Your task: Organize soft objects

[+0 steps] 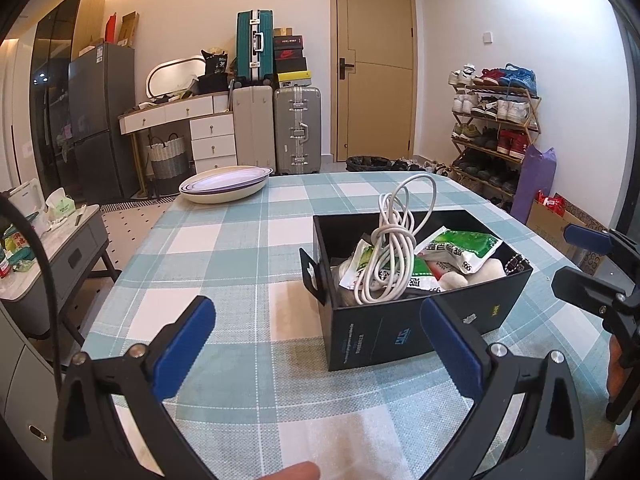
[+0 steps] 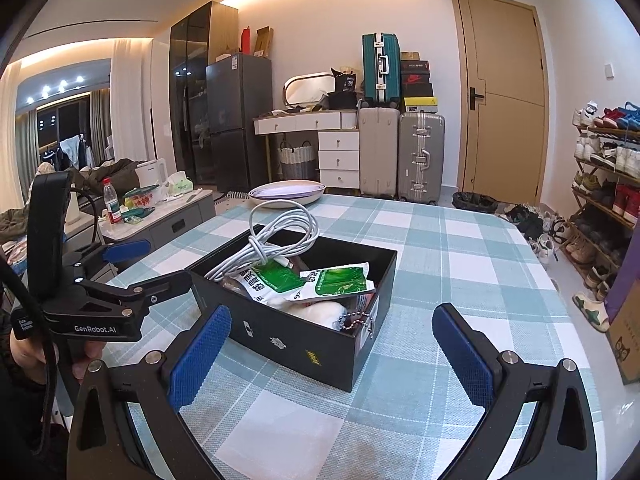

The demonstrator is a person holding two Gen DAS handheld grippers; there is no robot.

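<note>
Checked tablecloth (image 1: 240, 240) is covering the table, with a black box (image 1: 400, 332) sitting near, holding a coiled white cable (image 1: 390, 248) and green packets (image 1: 460, 248). Both the left gripper (image 1: 320, 344) and right gripper (image 2: 332, 348) are hanging wide open, gripping nothing, while suitcases (image 1: 296, 128) and a door (image 1: 376, 60) are standing far behind.

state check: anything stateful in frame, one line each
left gripper: open, empty
right gripper: open, empty
black box: open-topped, full
white cable: coiled, sticking up out of the box
green-and-white packets: in the box, on top
ball chain: draped over the box rim
stacked bowls: nested, on the table's far edge
door: shut
</note>
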